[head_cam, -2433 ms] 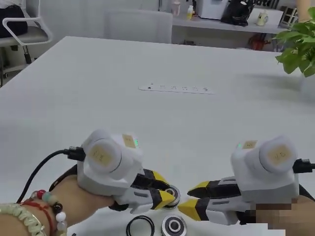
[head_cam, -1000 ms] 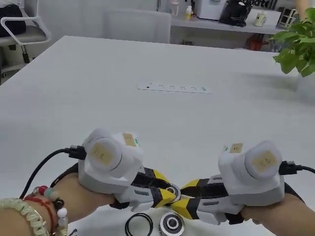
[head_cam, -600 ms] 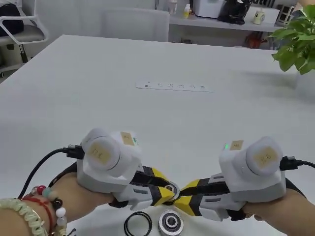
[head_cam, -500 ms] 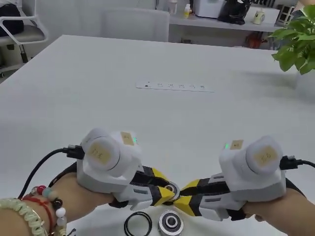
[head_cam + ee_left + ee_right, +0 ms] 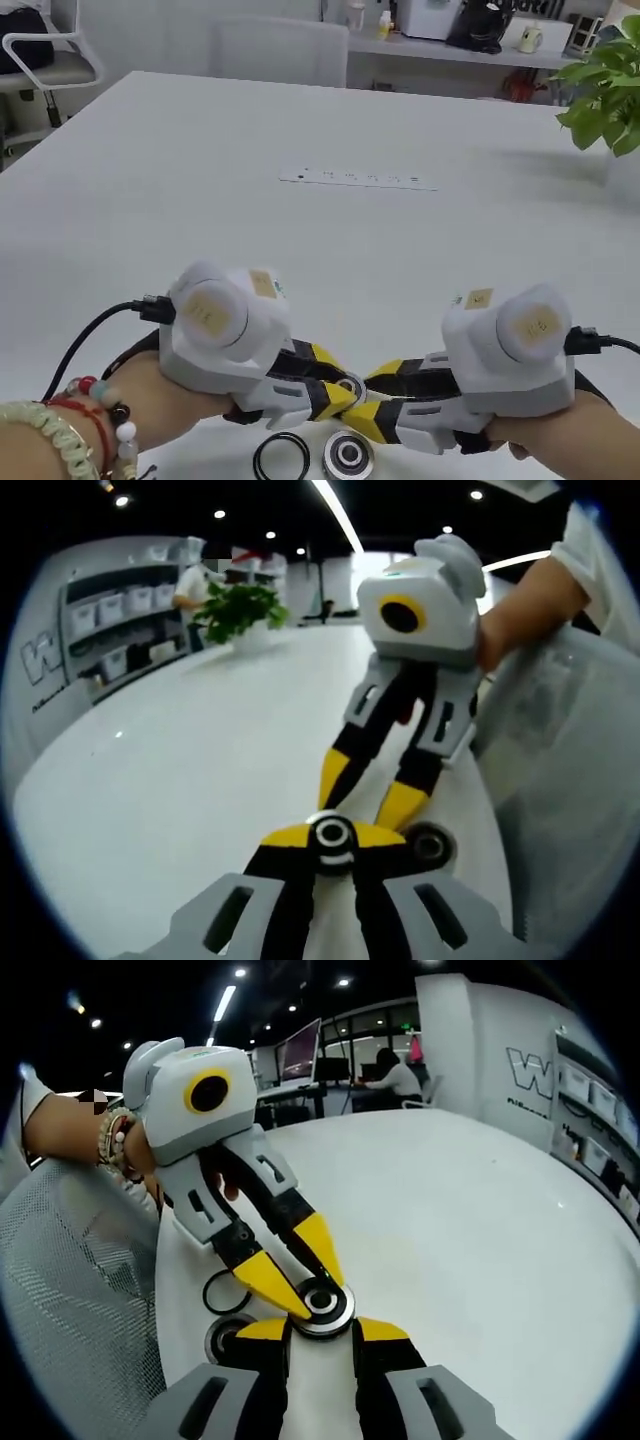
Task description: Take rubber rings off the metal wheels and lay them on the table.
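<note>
Head view: L claw (image 5: 342,393) and R claw (image 5: 366,398) meet tip to tip over near edge of counter (image 5: 200,170). A metal wheel (image 5: 349,385) sits between them, half hidden by the yellow tips.

L gripper view clears that up: L jaws closed on the wheel, one tip each side, wheel held off the counter.

R gripper view: R jaws narrowly parted, tips at wheel's near rim. Cannot tell if they pinch it.

On counter just below the claws: black rubber ring (image 5: 283,457), loose, and right beside it a 2nd wheel (image 5: 348,456), lying flat. In R gripper view the ring is partly behind an L jaw.

Further out: power strip (image 5: 357,180) mid-counter, plant (image 5: 603,85) far R, chair (image 5: 283,48) at far edge. A cable (image 5: 80,340) trails from L gripper; bead bracelets (image 5: 70,425) on that wrist.
</note>
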The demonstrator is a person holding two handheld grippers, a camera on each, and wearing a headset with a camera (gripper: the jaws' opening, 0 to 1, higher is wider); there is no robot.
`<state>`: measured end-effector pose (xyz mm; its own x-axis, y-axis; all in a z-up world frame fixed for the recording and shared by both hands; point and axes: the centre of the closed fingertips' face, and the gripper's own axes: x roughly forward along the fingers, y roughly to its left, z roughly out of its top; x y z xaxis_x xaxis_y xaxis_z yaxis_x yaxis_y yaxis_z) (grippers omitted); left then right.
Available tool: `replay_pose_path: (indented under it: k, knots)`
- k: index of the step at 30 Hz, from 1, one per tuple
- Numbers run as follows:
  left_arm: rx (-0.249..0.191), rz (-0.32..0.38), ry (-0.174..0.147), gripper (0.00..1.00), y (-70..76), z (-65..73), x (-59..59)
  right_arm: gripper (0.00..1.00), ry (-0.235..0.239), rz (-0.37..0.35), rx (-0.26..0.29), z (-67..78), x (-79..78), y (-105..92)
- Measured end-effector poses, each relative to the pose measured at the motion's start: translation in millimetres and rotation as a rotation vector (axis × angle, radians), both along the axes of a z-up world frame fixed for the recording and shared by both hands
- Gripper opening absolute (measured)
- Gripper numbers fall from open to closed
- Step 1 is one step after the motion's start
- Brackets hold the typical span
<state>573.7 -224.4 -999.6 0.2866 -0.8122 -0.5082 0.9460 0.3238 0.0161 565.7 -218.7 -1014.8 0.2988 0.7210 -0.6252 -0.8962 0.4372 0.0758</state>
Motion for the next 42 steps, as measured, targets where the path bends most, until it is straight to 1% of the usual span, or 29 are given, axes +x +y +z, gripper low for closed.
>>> replay_pose_path:
  k: [2, 5, 7, 8, 9, 10, 13, 17, 22, 25, 30, 31, 33, 37, 39, 40, 42]
  knots:
    - [0.004, -0.003, -0.004, 0.14, 0.0, -0.1, 0.0, 0.21, -0.008, 0.011, -0.009, 0.1, -0.7, -0.9]
    - [0.004, -0.002, -0.004, 0.14, 0.0, -0.2, 0.1, 0.19, -0.009, 0.018, -0.015, -0.2, -1.1, -2.5]
    - [0.005, 0.000, -0.004, 0.14, 0.4, -0.2, 0.6, 0.16, 0.006, 0.012, -0.022, -2.0, -1.7, -5.1]
    - [0.006, 0.005, -0.003, 0.14, 1.1, -0.3, 1.3, 0.07, 0.006, 0.015, -0.046, -5.0, -2.1, -8.6]
    - [0.004, 0.007, 0.000, 0.14, 1.2, -0.4, 1.5, 0.04, -0.013, 0.023, -0.029, -3.6, -0.2, -8.2]
    - [0.003, 0.009, 0.001, 0.14, 1.1, -0.4, 1.5, 0.04, 0.015, 0.002, -0.025, -4.0, -0.8, -9.3]
    - [0.003, 0.011, 0.003, 0.14, 1.0, -0.5, 1.6, 0.04, 0.002, 0.011, -0.035, -4.3, -1.6, -8.3]
    - [0.004, 0.012, 0.001, 0.14, 1.0, -0.8, 1.9, 0.02, 0.005, -0.002, -0.039, -4.7, -0.3, -9.7]
    - [0.006, 0.014, -0.002, 0.14, 1.3, -0.9, 2.4, 0.00, 0.007, -0.036, -0.044, -4.0, 3.8, -12.9]
    - [0.006, 0.013, -0.002, 0.14, 1.2, -1.1, 2.3, 0.00, 0.018, -0.067, -0.043, -3.5, 6.8, -15.7]
    - [0.011, 0.010, -0.004, 0.14, 1.2, -1.1, 2.0, 0.00, 0.051, -0.118, -0.011, -0.1, 11.5, -18.5]
    - [0.010, 0.010, -0.003, 0.14, 1.4, -1.1, 2.1, 0.00, 0.066, -0.135, 0.005, 1.3, 12.5, -18.6]
    - [0.006, 0.011, 0.001, 0.14, 1.6, -1.1, 2.0, 0.00, 0.088, -0.152, 0.020, 1.4, 12.8, -19.0]
    - [0.008, 0.010, -0.001, 0.14, 1.5, -0.9, 1.9, 0.00, 0.108, -0.169, 0.036, 1.9, 13.0, -19.0]
    - [0.005, 0.010, -0.001, 0.14, 1.5, -0.9, 1.9, 0.00, 0.121, -0.185, 0.079, 7.3, 14.3, -16.6]
    - [0.004, 0.010, -0.001, 0.14, 1.5, -0.9, 1.9, 0.00, 0.129, -0.191, 0.086, 8.8, 14.5, -16.4]
    - [0.003, 0.011, -0.002, 0.13, 1.7, -0.7, 1.8, 0.00, 0.123, -0.186, 0.077, 7.5, 13.8, -16.3]
